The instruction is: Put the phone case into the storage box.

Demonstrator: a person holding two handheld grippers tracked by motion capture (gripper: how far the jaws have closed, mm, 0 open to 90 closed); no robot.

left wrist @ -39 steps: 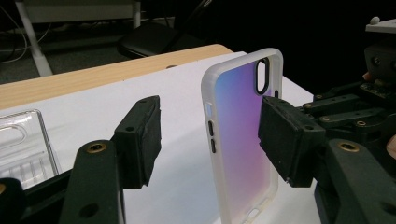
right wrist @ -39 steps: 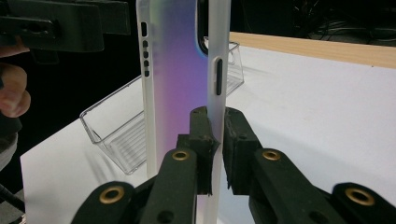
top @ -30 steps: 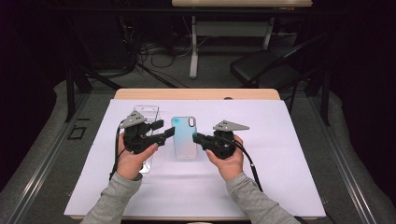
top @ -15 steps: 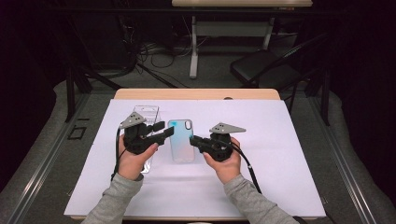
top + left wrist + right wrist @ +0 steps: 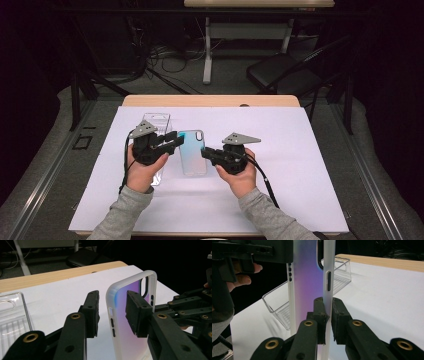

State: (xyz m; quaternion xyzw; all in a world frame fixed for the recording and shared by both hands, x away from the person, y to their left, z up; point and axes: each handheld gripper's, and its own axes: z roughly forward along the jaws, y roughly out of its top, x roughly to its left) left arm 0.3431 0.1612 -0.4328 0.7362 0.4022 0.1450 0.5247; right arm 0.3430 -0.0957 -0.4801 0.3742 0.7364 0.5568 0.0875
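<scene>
On my far left a clear plastic box [image 5: 159,131] lies on the white sheet [image 5: 300,150], partly under my left hand [image 5: 141,172]; the left gripper view catches its ribbed floor at the edge. Next comes the left gripper [image 5: 172,141], its jaws spread wide apart; in its own view they straddle the frosted side rail of the phone case [image 5: 193,152], one pad outside the rail with a clear gap, the other on the coloured back side, and I cannot tell whether that pad touches. So I have no firm grip on that side. The case sits mid-table between my two tools, long axis running away from me, camera cut-out at the far end, blue fading to purple. In the middle the high view has it looking flat on the sheet, while both gripper views show the button slots along each rail, which the overhead misses. I can read no brand or writing anywhere on it. On to the right gripper [image 5: 206,153]: its own view shows the jaws nearly closed, pinching the other frosted rail [image 5: 328,287] between the pads. My right hand [image 5: 242,175] sits behind it, cable trailing back.
</scene>
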